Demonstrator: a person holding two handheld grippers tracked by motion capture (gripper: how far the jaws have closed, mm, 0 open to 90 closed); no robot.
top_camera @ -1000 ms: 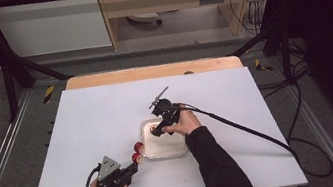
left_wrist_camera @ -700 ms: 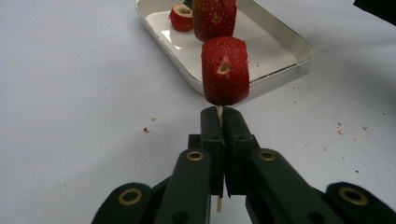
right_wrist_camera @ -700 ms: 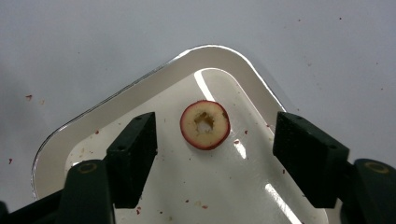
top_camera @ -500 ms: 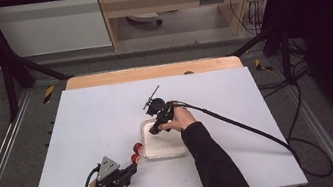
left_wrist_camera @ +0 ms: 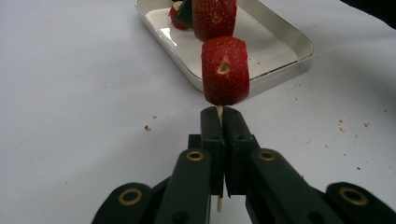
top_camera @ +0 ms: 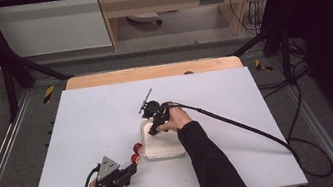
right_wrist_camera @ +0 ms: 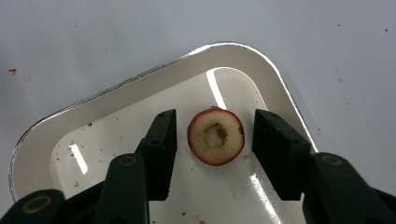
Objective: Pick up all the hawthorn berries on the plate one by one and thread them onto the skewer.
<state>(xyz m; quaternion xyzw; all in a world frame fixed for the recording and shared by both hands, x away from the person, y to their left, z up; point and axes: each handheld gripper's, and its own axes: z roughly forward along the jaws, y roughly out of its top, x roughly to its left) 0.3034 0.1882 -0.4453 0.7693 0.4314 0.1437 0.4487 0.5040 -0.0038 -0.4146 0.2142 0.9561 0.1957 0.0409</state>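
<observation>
**White bench, strawberries half threaded, next slice lined up**

White bench (top_camera: 85,136) on a metal frame, wooden strip along the far edge, dark room around, cabinets and loose cables behind.

Left gripper (left_wrist_camera: 219,122): jaws pressed together, pinching a thin wooden skewer (left_wrist_camera: 218,111) near its lower end. Skewer points away from the person toward the tray. Two strawberry pieces are already on it: the near one (left_wrist_camera: 224,70) sits just above the jaw tips, the second (left_wrist_camera: 214,17) is right behind it, over the tray's near corner. In the high view both show as red dots (top_camera: 137,152) between this gripper (top_camera: 131,169) and the tray.

Right gripper (right_wrist_camera: 214,135): jaws spread either side of a strawberry slice (right_wrist_camera: 215,136), have just been closing, pads not touching it yet. Slice lies flat near a corner of the white tray (right_wrist_camera: 116,93), cut face up, pale hollow in the middle. In the high view this gripper (top_camera: 152,130) tips down over the tray's far end.

Progress, my read: two pieces done, third about to be picked. Left to do: close on the slice, lift, carry it to the skewer tip, push it on through the hollow. At least one more red piece (left_wrist_camera: 180,18) is in the tray beyond that.

Around: red crumbs and juice specks on bench and tray floor. Right gripper's cable (top_camera: 240,122) trails off to the bench's right edge, clear of the work.

In the way: the tray rim is close to one jaw, which could catch on closing. Slice is soft, a hard squeeze would crush it. Skewer tip isn't visible past the second piece.
</observation>
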